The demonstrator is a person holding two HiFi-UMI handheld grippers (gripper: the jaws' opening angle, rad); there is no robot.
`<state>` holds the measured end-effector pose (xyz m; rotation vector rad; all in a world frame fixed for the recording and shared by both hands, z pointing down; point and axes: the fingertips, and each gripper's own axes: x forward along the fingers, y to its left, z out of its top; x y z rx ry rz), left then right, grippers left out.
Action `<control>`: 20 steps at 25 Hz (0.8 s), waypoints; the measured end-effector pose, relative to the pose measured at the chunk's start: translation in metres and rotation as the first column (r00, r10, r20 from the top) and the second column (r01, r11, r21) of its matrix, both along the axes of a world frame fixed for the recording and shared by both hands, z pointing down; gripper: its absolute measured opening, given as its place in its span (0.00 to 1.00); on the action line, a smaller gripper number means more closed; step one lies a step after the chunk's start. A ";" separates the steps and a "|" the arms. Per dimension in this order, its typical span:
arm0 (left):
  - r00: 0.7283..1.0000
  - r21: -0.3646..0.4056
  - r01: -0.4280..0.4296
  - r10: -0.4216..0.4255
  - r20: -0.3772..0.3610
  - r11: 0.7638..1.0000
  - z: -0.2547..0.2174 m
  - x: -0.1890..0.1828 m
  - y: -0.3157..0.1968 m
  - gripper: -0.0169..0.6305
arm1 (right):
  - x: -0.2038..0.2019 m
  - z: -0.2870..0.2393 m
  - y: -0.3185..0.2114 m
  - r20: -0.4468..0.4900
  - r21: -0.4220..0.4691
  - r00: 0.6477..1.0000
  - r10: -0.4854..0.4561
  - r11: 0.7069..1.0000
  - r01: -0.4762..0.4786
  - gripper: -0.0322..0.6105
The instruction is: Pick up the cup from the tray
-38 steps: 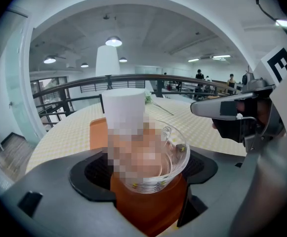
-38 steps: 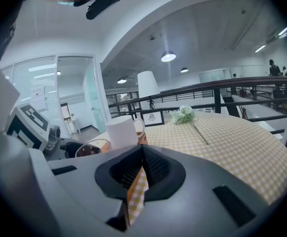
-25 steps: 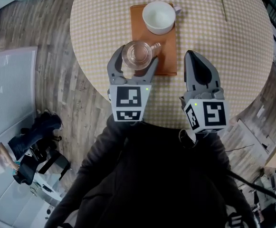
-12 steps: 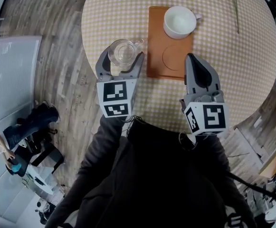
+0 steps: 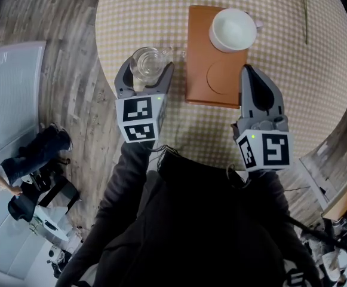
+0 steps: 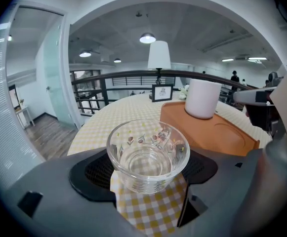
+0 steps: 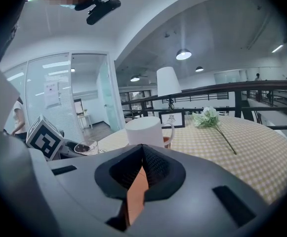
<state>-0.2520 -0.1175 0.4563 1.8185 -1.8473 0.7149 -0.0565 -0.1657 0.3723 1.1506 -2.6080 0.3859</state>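
Head view: glass cup (image 5: 147,63), apparently clamped, inside left gripper (image 5: 146,67).

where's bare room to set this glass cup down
Bare checked tablecloth lies right of the tray, out to the flower stem, and left of it around the glass cup. The tray's near round recess is empty; the white mug crowds its far end.

Overhead, two low views — shared tray (image 5: 200,40)
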 end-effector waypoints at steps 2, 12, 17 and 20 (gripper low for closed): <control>1.000 -0.008 -0.005 0.005 -0.003 1.000 0.004 -0.001 -0.003 0.65 | 0.000 0.000 -0.002 -0.002 -0.002 1.000 0.001 1.000 -0.001 0.06; 1.000 -0.071 -0.013 0.014 0.004 0.997 0.027 -0.004 -0.004 0.65 | 0.003 0.002 -0.006 -0.018 -0.004 1.000 0.019 1.000 -0.019 0.06; 1.000 -0.086 -0.021 0.020 -0.008 0.996 0.031 0.000 -0.004 0.65 | 0.008 -0.001 -0.005 -0.027 -0.001 0.999 0.027 1.000 -0.027 0.06; 1.000 -0.095 -0.021 0.020 -0.013 0.995 0.035 0.002 -0.003 0.65 | 0.012 -0.001 -0.003 -0.030 -0.004 0.999 0.030 1.000 -0.030 0.06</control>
